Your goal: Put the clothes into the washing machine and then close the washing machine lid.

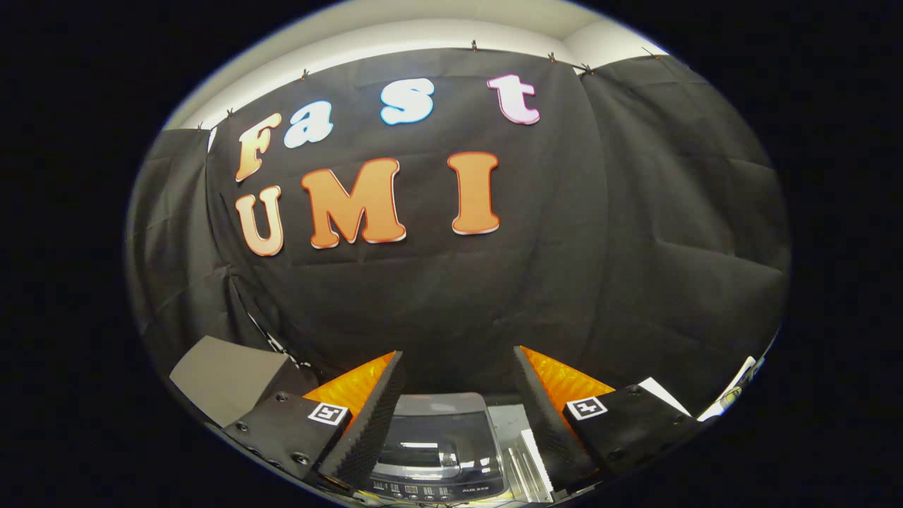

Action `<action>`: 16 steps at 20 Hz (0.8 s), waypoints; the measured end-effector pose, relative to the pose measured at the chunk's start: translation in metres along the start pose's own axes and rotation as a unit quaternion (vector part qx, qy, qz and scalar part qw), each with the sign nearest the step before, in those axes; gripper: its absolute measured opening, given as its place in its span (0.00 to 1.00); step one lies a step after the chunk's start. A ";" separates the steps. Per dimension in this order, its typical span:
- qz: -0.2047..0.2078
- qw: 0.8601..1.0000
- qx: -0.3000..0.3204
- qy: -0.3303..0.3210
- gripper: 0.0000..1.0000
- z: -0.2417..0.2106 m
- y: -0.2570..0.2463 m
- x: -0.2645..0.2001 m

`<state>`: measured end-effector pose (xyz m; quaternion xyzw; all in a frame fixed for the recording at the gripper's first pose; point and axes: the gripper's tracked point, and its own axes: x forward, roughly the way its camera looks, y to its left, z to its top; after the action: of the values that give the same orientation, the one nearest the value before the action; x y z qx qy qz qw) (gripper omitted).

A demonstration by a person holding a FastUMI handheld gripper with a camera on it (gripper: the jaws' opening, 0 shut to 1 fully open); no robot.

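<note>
Cardboard-grey flat box sits furthest left, beside the booth's black cloth wall. Next comes the gripper, its two fingers spread wide with nothing between the pads, pointing up at the cloth more than down at the work.

Low between the fingers, and a little beyond them, stands the small grey top-loading washing machine with a row of buttons along its near edge. Its dark, glossy, see-through lid appears to lie flat and shut. The lid hides whether clothes are inside.

A shut lid fits two stages: laundry waiting somewhere to be loaded, or laundry already in and the lid brought down again. The picture does not settle which.

In either case, the gripper is probably best tipped down so the machine's top is in fuller view. That would allow a check on how the lid sits.

Just right of the machine lies a pale ribbed metal rail. Beyond the right finger are some white sheets, which any sweep should stay clear of.
</note>
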<state>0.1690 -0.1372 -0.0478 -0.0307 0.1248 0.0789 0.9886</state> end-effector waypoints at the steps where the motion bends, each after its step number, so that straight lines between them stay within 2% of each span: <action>1: 0.002 1.000 -0.002 -0.012 0.97 0.014 0.002 -0.005; 9: 0.004 0.995 -0.022 -0.094 0.97 0.097 0.012 -0.052; 16: 0.000 0.993 -0.031 -0.113 0.97 0.111 0.020 -0.072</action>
<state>0.1235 -0.1198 0.0767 -0.0518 0.0096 0.0858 0.9949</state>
